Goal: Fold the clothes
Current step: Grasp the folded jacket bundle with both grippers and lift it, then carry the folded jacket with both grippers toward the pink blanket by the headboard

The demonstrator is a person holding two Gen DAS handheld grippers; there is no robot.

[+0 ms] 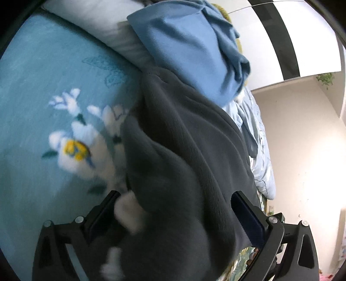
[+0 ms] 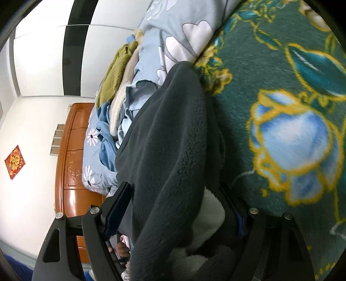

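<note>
Grippers are both grasping cloth: your left gripper (image 1: 175, 214) and right gripper (image 2: 175, 207) are clenching the dark grey fleece garment (image 1: 183, 140) over the floral blanket (image 1: 43, 97).

Grey fleece (image 1: 186, 151) between both tongs

You see teal floral blanket (image 1: 43, 108) covering bed; white pillow (image 1: 97, 19) at its far edge. Dark green blanket (image 2: 281, 97) with blue-gold flowers — pale flowered duvet (image 2: 173, 32) heaped beside it. Wooden headboard (image 2: 71, 151) against white wall (image 2: 32, 129) — red plaque (image 2: 14, 165) hanging there.
</note>
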